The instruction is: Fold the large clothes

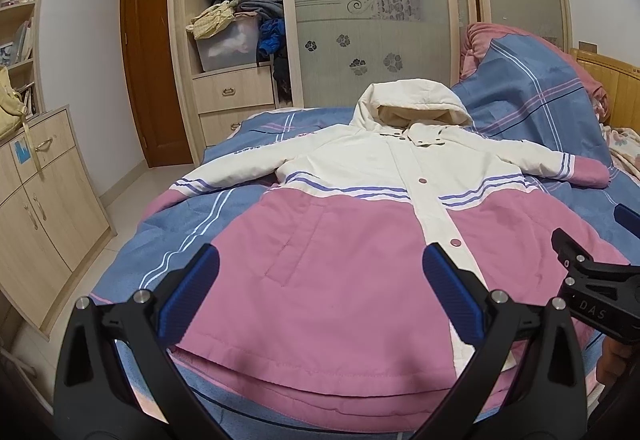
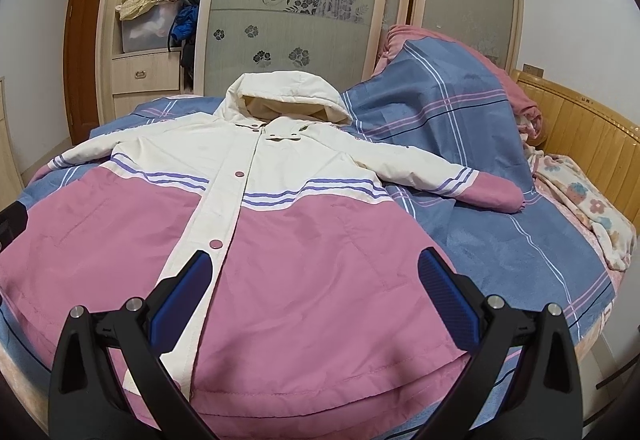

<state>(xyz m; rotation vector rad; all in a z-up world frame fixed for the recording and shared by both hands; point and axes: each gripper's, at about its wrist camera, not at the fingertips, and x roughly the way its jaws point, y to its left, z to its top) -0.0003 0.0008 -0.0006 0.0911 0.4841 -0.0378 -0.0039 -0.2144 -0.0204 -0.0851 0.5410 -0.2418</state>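
Note:
A pink and cream hooded jacket (image 1: 340, 240) lies flat and face up on the bed (image 1: 180, 232), buttoned, hood away from me, both sleeves spread out to the sides. It also shows in the right wrist view (image 2: 300, 240). My left gripper (image 1: 320, 288) is open and empty, hovering over the jacket's left hem half. My right gripper (image 2: 314, 292) is open and empty, hovering over the right hem half. The right gripper's body shows at the right edge of the left wrist view (image 1: 592, 280).
A blue plaid quilt (image 2: 448, 108) is heaped at the bed's far right by a wooden headboard (image 2: 592, 136). A floral blanket (image 2: 588, 204) lies at the right edge. A wardrobe (image 1: 240, 40) with piled clothes stands behind the bed; a cabinet (image 1: 44, 200) stands on the left.

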